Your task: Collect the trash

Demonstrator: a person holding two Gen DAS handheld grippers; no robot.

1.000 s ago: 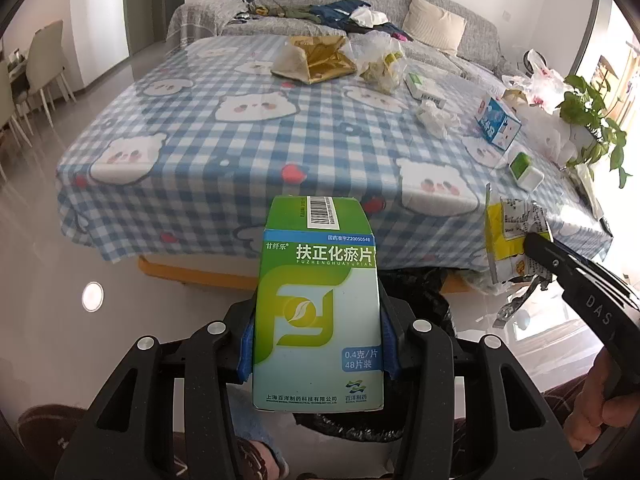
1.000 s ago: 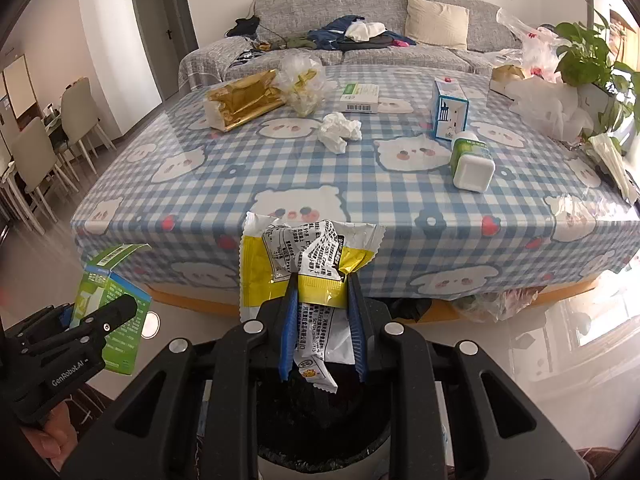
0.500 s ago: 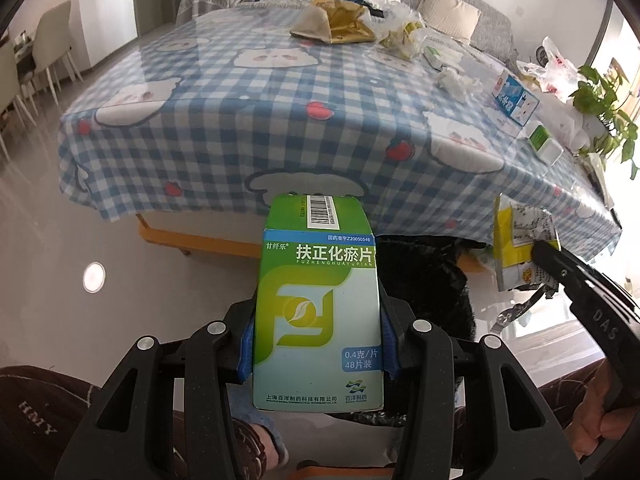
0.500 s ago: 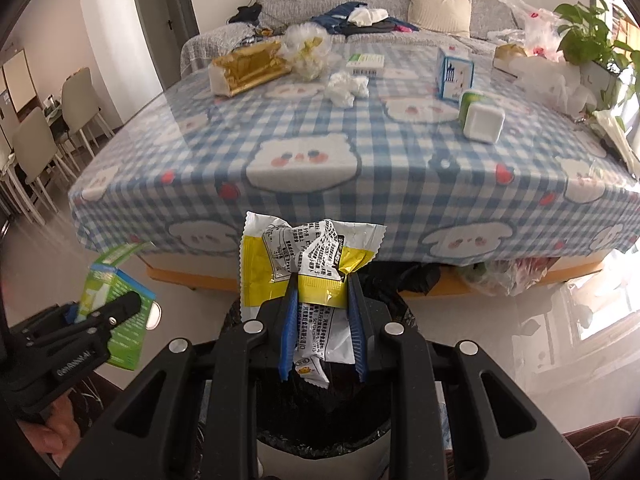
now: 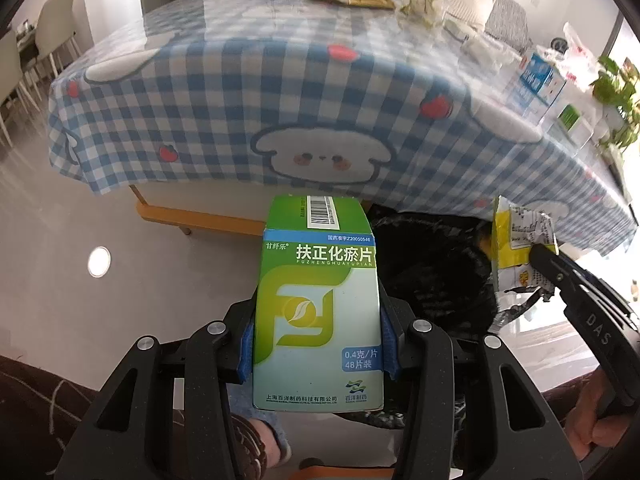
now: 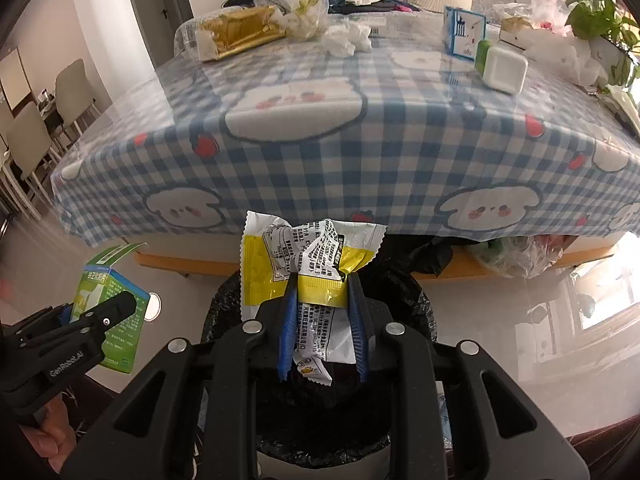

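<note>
My left gripper [image 5: 318,344] is shut on a green and white medicine box [image 5: 318,300], held upright just left of a black-lined trash bin [image 5: 432,276]. It also shows in the right wrist view [image 6: 112,312]. My right gripper [image 6: 322,320] is shut on a crumpled yellow and white snack wrapper [image 6: 308,256], held right above the bin [image 6: 408,296]. The wrapper also shows in the left wrist view [image 5: 520,252], over the bin's right side.
The bin stands on the floor in front of a table with a blue checked cloth [image 6: 320,152]. On the table lie a gold bag [image 6: 236,36], crumpled tissue [image 6: 346,38], a blue and white carton [image 6: 462,36], a white and green box [image 6: 504,66] and plastic bags [image 6: 560,44]. Chairs [image 6: 36,136] stand at the left.
Both grippers have moved down and closer to the table's front edge with their loads. The bin now fills more of both views.
</note>
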